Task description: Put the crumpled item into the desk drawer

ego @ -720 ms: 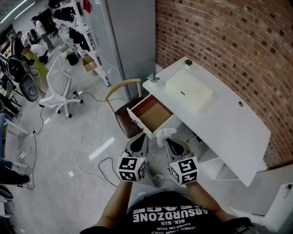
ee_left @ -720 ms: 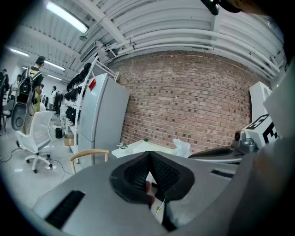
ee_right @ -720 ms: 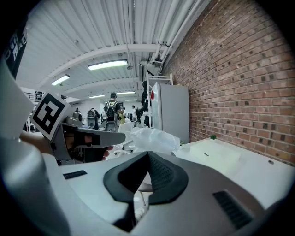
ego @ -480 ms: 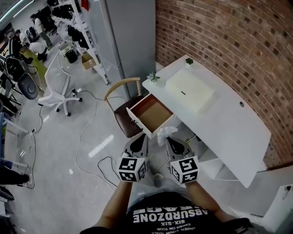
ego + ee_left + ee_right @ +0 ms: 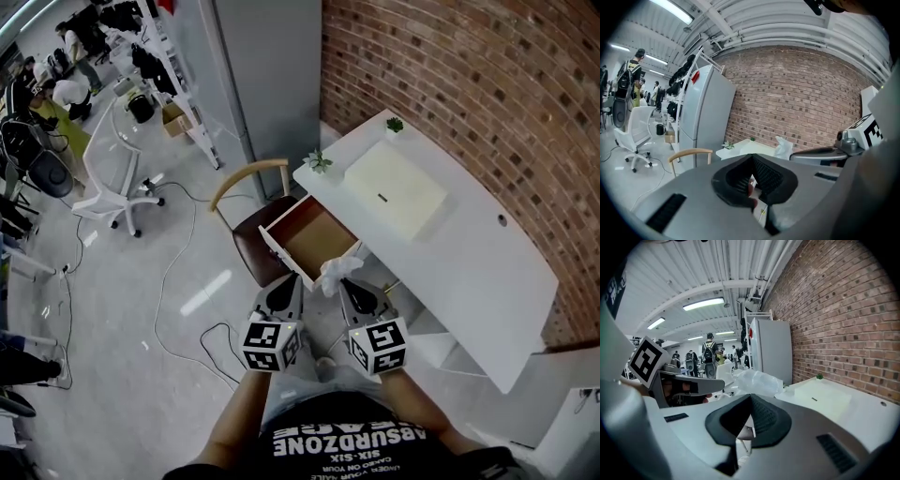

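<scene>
Both jaws were together: left gripper [image 5: 298,281] empty, right gripper [image 5: 343,284] pinching a crumpled white plastic item [image 5: 335,271]; open brown-lined drawer [image 5: 314,234] just ahead, brown-seated wooden chair [image 5: 251,240] beside.

Shirt [image 5: 349,439], head view: white print "ABSURDZONE", upside down to cam. Smaller lines w/ it too small to read. No other legible txt.

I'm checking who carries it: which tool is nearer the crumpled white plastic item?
Right. The right tool is shut on the crumpled white plastic item at its tip; the left tool is alongside, to the item's left, clear of it.
</scene>
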### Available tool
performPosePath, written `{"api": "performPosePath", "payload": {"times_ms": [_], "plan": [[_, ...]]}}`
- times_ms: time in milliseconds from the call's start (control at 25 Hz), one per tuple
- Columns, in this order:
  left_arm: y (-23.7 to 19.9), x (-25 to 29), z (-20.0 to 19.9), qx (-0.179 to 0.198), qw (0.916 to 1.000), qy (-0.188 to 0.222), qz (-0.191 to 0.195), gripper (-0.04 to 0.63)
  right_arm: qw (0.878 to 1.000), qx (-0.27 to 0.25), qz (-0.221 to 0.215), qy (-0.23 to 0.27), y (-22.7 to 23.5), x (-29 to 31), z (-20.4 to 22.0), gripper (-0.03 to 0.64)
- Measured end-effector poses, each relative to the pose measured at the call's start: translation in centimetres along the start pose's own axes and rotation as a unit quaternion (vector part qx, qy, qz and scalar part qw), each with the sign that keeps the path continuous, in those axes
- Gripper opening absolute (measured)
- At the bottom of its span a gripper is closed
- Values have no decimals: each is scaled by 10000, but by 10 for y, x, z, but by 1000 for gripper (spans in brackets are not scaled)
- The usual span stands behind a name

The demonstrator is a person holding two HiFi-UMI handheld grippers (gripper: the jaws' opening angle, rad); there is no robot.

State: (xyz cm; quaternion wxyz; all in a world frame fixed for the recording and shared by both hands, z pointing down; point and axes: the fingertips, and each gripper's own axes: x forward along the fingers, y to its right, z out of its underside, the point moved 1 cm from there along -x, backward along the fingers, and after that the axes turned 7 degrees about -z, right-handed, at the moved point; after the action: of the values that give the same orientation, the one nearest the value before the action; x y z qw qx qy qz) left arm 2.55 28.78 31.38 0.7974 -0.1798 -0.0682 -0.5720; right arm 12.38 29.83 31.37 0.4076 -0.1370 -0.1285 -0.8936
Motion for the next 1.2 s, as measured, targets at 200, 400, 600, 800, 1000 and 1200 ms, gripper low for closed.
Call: {"api": "performPosePath", "payload": {"times_ms": [200,400,600,800,1000,1200], "plan": [[-22,27,-7,-29,10000,-87,8,3,10000,30,34,-42,14,32,-9,-2],[-37,54,-16,-11,9998,-170,82,3,9999,87,108,-62,31,59,-22,-2],[-50,79,-26,-4,9996,-184,194,3,9997,102,199,-99,44,83,-32,-2],[-67,99,-34,-17,9993,-220,287,3,9995,118,285,-113,51,105,-42,-2],[-81,117,-42,2,9989,-283,373,3,9991,165,375,-131,60,123,-50,-2],[-96,130,-46,9,9984,-363,431,3,9988,181,413,-192,62,137,-55,-2]]}}
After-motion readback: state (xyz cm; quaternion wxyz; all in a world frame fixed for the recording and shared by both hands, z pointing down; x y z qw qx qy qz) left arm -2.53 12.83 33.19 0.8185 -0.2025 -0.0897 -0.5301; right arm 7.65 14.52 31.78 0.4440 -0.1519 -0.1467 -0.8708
